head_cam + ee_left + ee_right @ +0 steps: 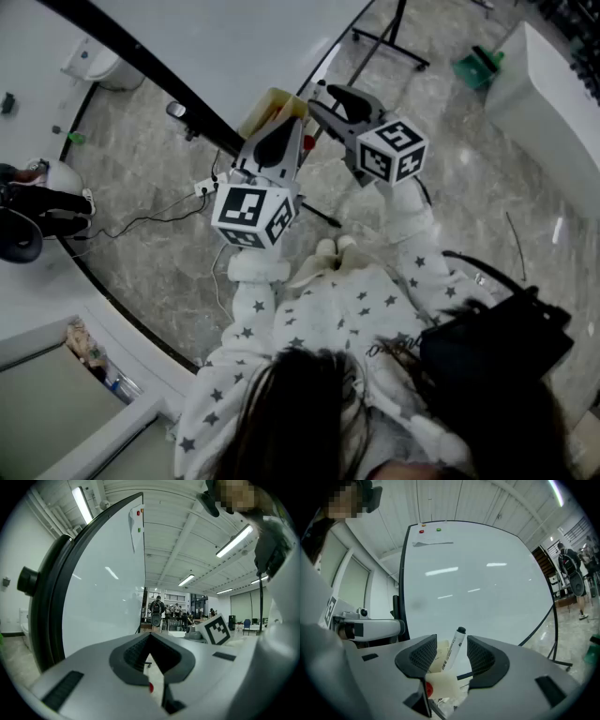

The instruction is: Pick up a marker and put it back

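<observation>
A white marker with a black cap stands tilted in a cream holder at the foot of the whiteboard. My right gripper is open around the marker, with a gap on each side and neither pad touching it. A small red object shows beside the holder. In the head view, the right gripper and left gripper both point at the cream holder. The left gripper has its jaws together at the tips, and I see nothing clearly held.
The whiteboard rests on a black wheeled stand over a marble floor. A cable runs across the floor at left. A green object and a white counter are at the upper right. A black bag hangs at the person's side.
</observation>
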`<state>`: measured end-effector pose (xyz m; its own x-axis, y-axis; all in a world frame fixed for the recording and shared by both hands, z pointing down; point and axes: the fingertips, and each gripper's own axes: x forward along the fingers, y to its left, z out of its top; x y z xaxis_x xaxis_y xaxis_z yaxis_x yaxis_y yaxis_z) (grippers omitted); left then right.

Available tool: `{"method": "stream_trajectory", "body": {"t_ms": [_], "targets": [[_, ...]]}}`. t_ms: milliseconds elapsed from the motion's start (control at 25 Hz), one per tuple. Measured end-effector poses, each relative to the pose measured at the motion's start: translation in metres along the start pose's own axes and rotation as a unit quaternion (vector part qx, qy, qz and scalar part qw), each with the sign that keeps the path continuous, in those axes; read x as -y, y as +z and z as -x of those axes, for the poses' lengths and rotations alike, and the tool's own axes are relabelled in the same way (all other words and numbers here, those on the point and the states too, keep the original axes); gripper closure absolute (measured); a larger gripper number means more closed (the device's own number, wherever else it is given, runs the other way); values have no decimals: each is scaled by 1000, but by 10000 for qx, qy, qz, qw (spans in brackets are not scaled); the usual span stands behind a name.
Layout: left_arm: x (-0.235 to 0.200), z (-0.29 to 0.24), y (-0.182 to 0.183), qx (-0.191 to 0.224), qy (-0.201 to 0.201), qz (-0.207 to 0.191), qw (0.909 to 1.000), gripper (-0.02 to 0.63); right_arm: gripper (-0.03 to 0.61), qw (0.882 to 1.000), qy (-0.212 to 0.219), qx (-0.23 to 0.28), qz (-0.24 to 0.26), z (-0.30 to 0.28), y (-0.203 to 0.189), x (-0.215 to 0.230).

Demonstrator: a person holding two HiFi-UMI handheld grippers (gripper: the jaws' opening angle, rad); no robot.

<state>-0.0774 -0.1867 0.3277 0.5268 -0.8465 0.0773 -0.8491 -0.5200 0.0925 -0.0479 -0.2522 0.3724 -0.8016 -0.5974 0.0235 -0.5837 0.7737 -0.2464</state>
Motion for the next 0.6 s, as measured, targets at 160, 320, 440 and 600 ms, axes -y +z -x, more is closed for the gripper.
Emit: {"method": "stream_trajectory", "body": {"t_ms": [160,320,440,600], "targets": [[-2,-3,1,-13,28,38,10000,614,391,9998,97,-100,-139,-15,-6,2],[-5,-3,0,-50,88,1,9999,612,393,9991,150,-178,-368,-24,-13,4],[-7,-1,0,-66,136,-15,9999,614,394,9991,201,-314,-219,-27,-18,1],[-8,-1,-1,-92,154,-19,9998,614,477,9994,218,-211,-183,-27,-15,-2]]}}
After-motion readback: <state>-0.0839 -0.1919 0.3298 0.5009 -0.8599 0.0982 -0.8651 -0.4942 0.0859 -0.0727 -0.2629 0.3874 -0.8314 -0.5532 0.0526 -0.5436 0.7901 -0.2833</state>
